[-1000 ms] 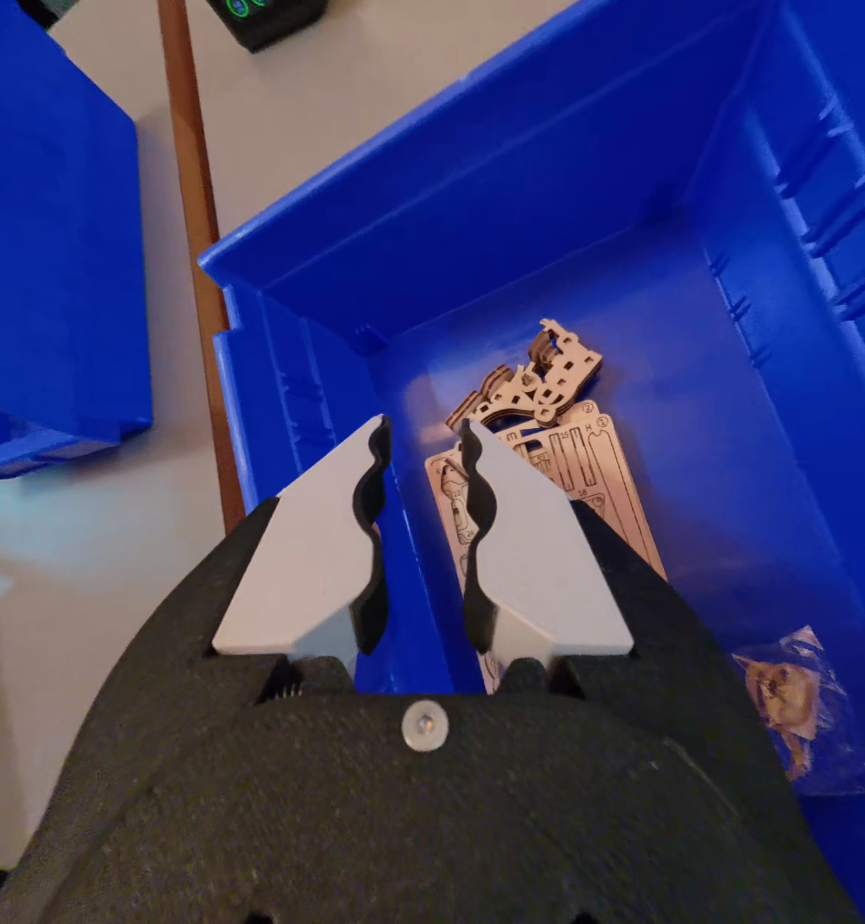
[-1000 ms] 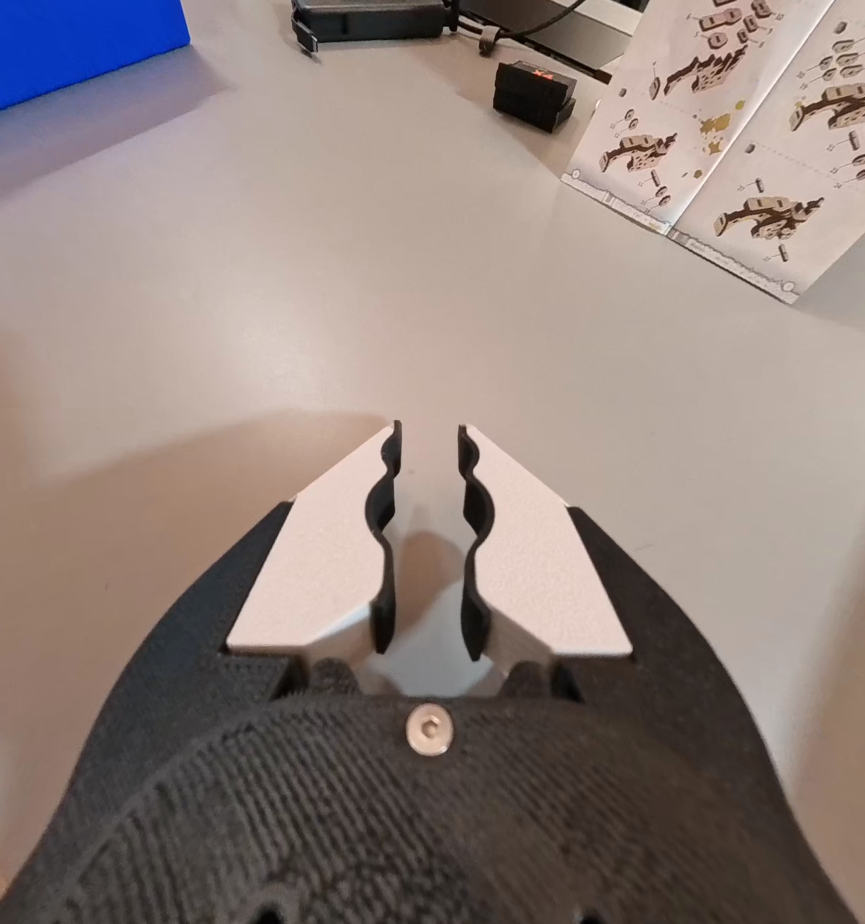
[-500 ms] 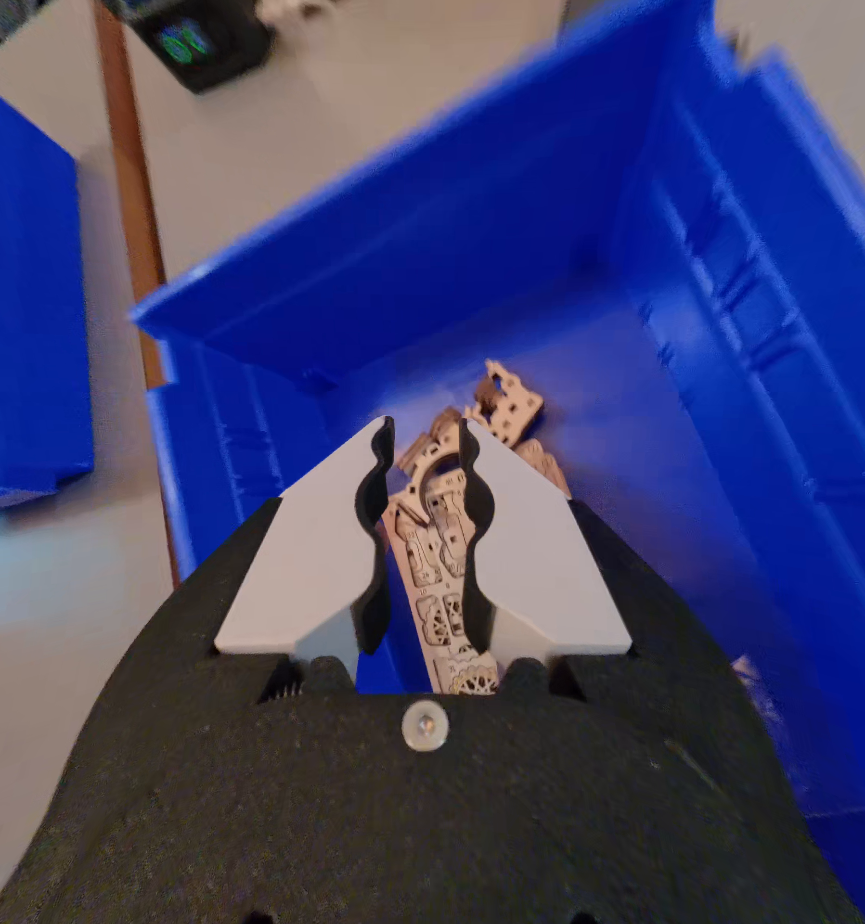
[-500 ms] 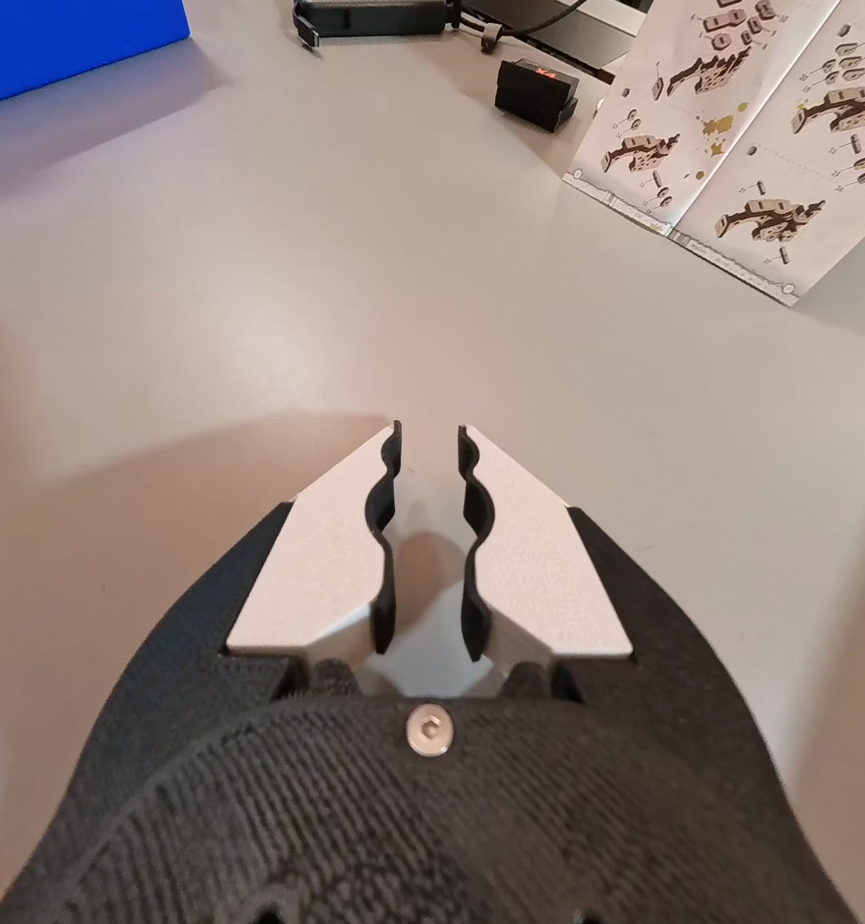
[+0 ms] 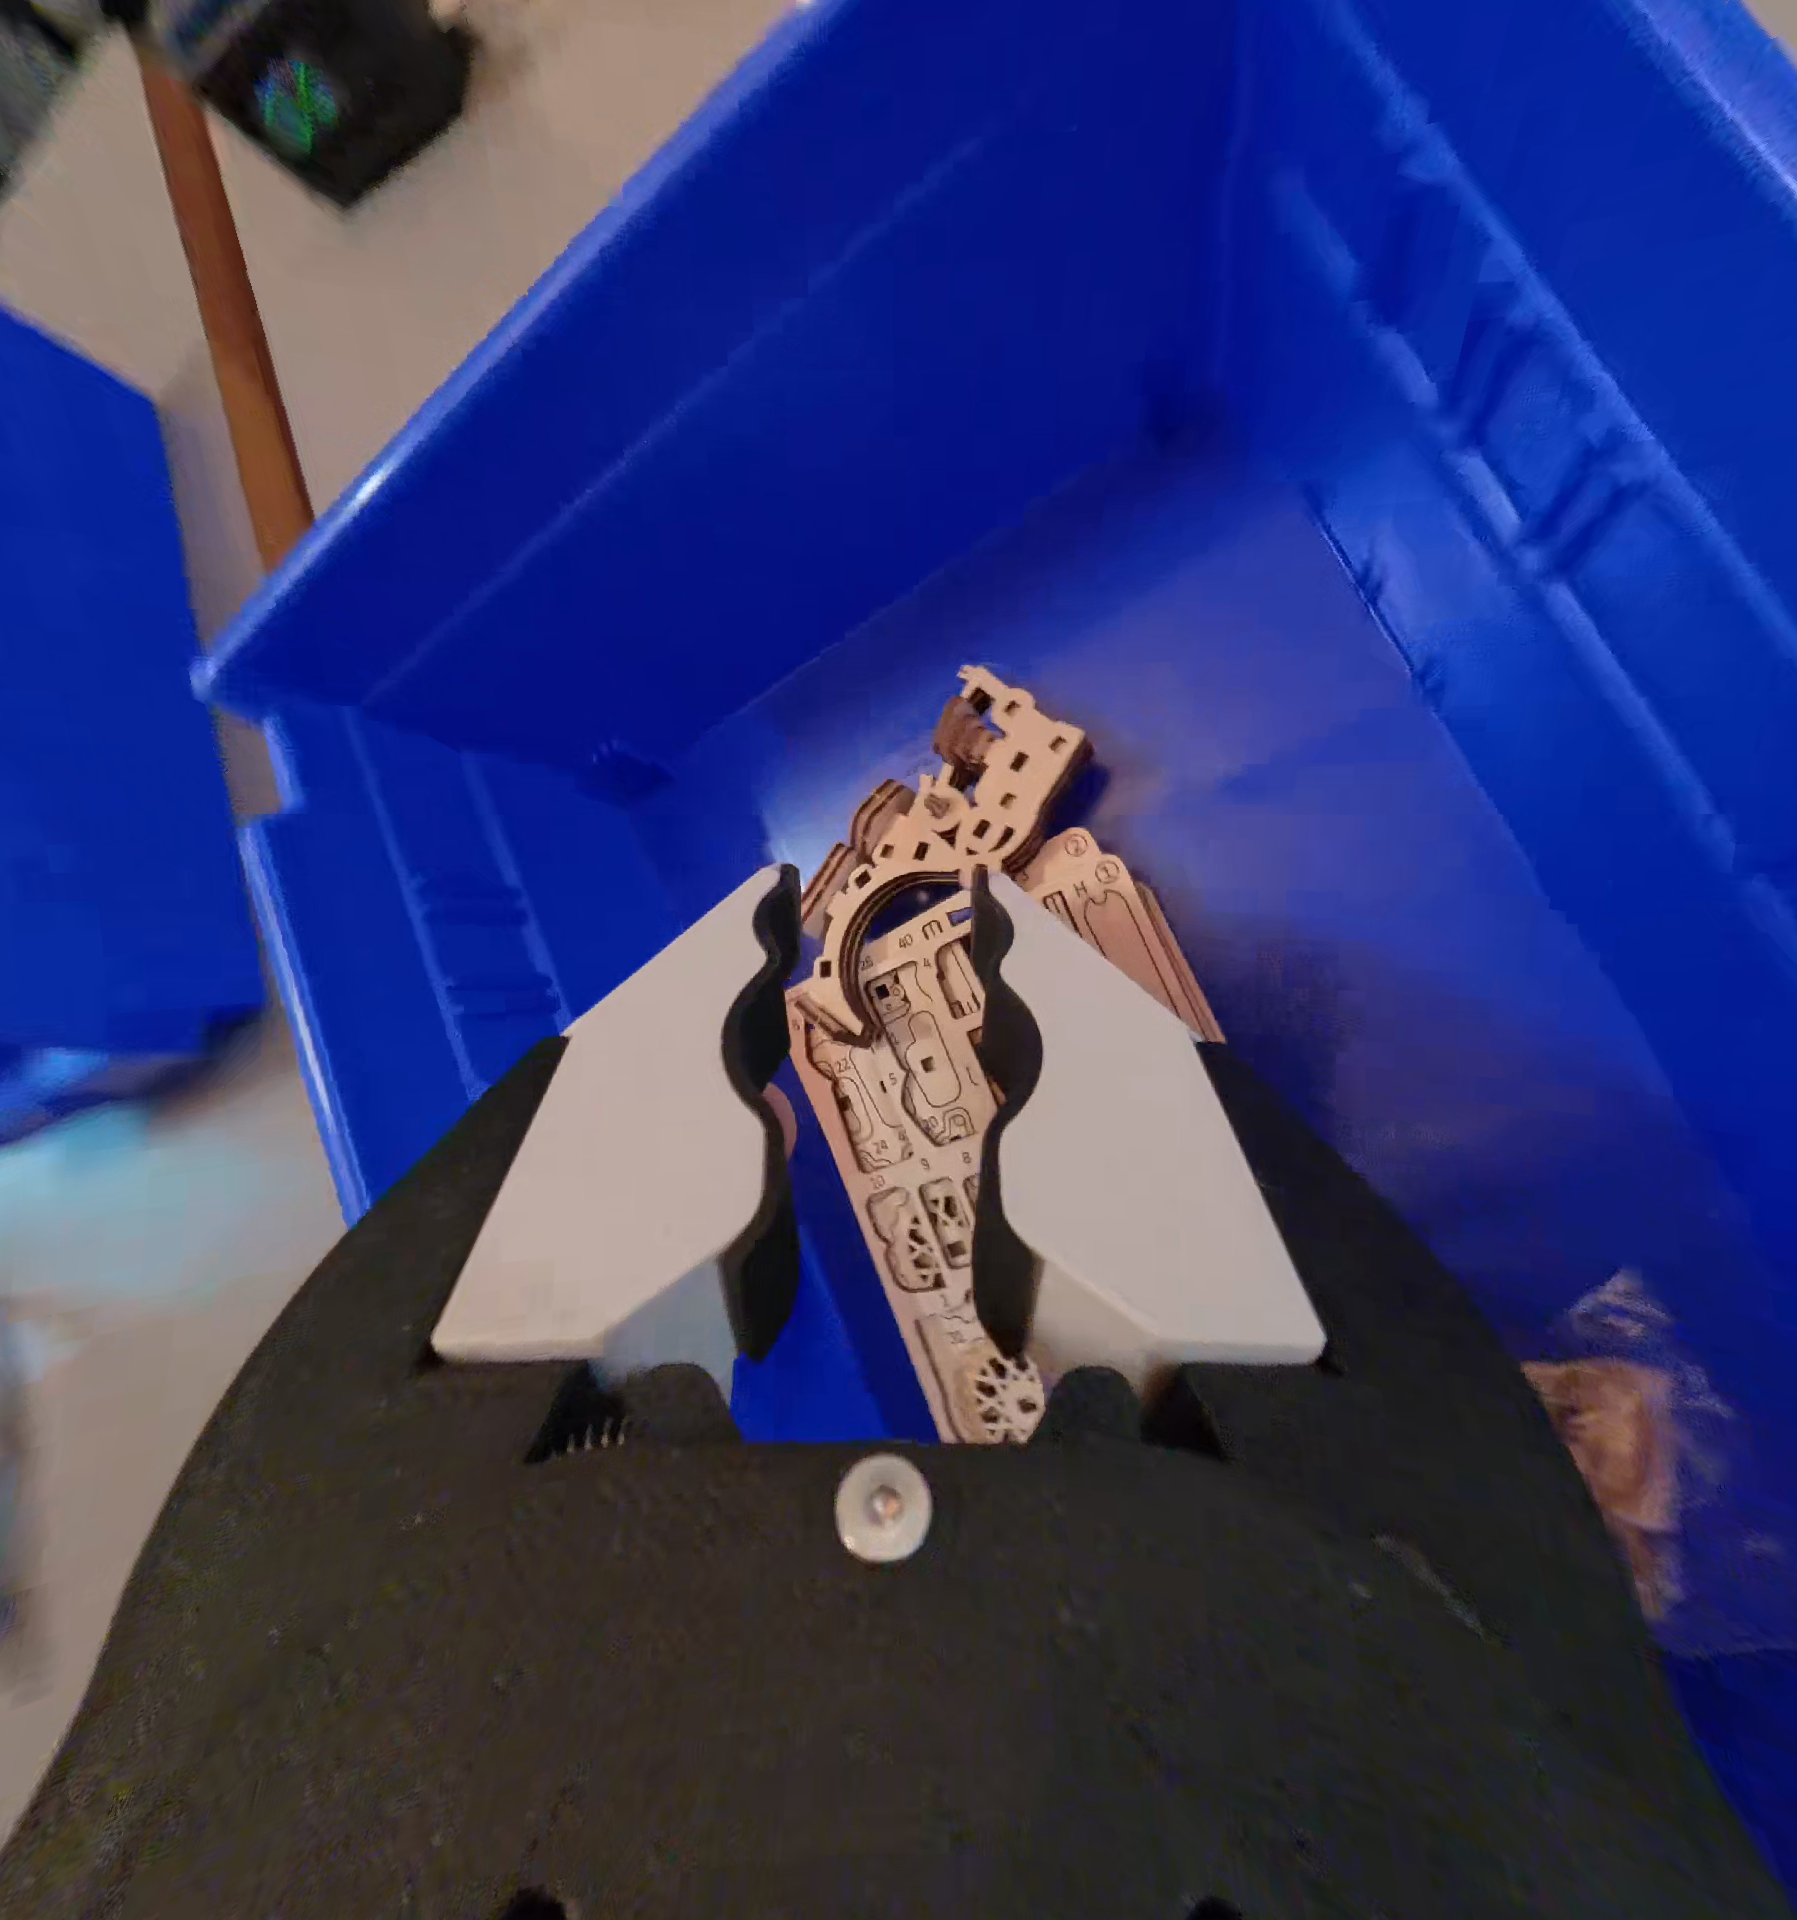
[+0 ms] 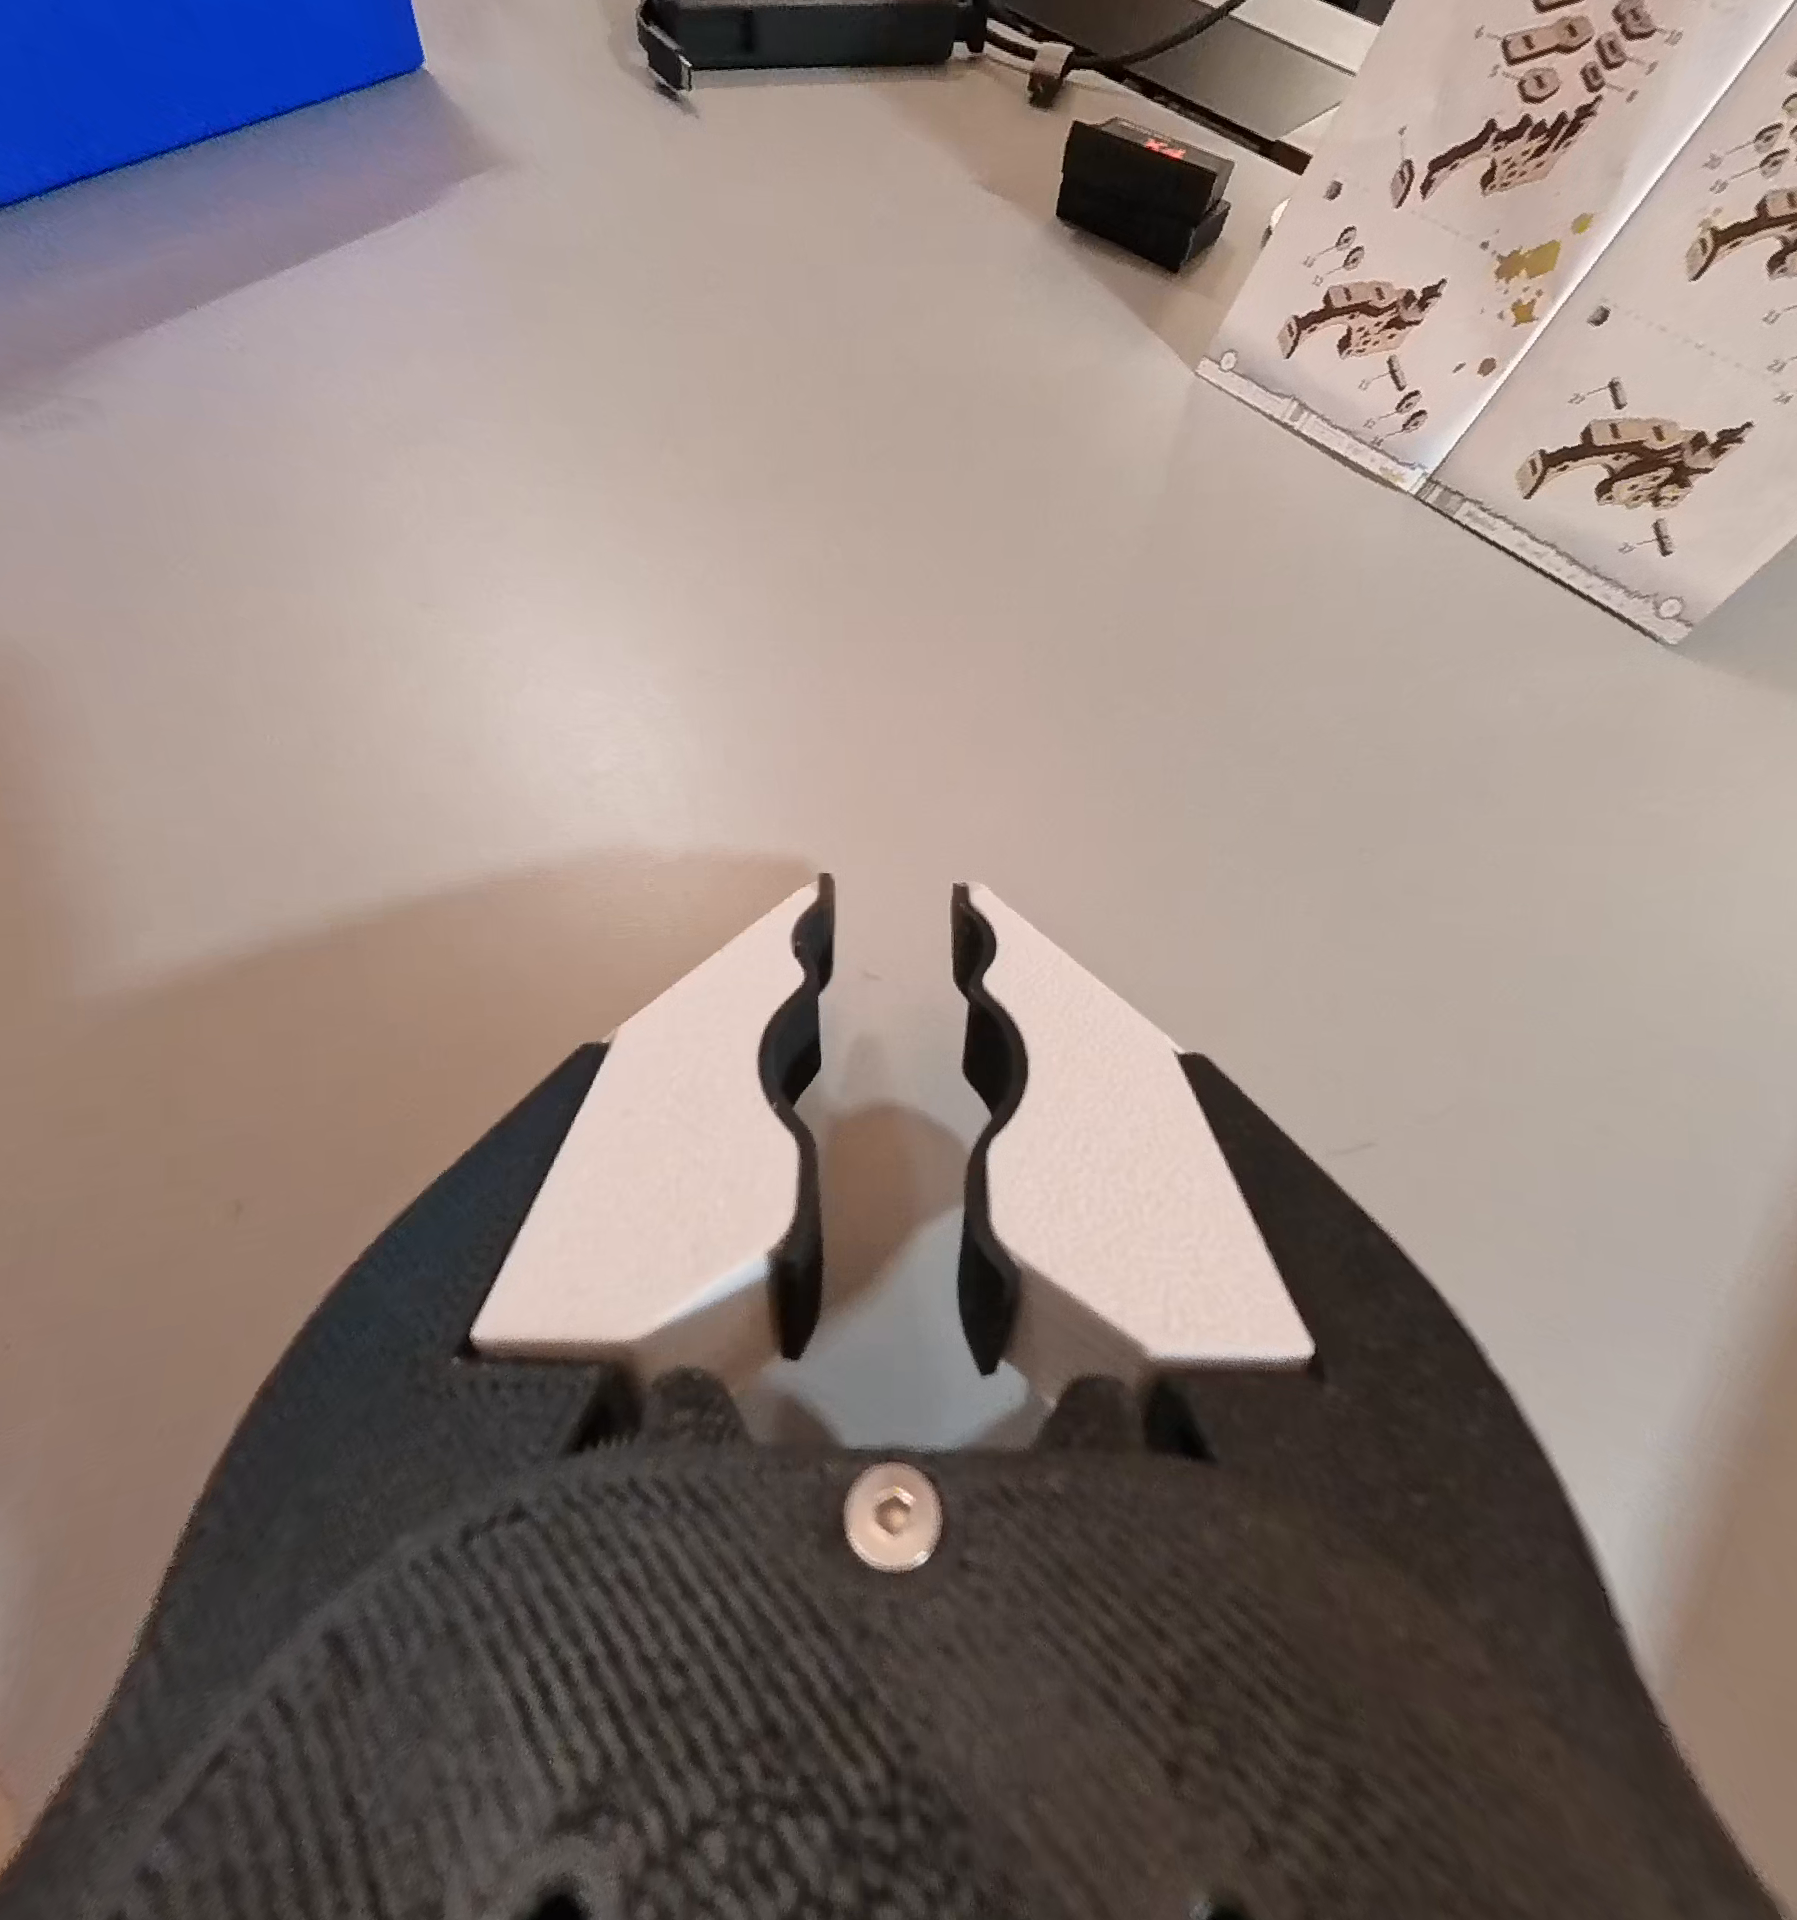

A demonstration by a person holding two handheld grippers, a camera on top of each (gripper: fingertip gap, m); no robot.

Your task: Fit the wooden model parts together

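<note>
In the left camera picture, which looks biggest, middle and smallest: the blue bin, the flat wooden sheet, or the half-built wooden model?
1. Blue bin, biggest by far.
2. Flat wooden sheet.
3. Half-built wooden model, smallest, though it lies farther from the camera, so that is less sure.

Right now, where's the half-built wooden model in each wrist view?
Left wrist view: the half-built wooden model lies in the blue bin, centre of the picture, just past the open left tool, on the flat wooden part sheets.
Right wrist view: not in it, only bare table beyond the open right tool and an instruction sheet.
Shared landmark: the light grey table.
</note>
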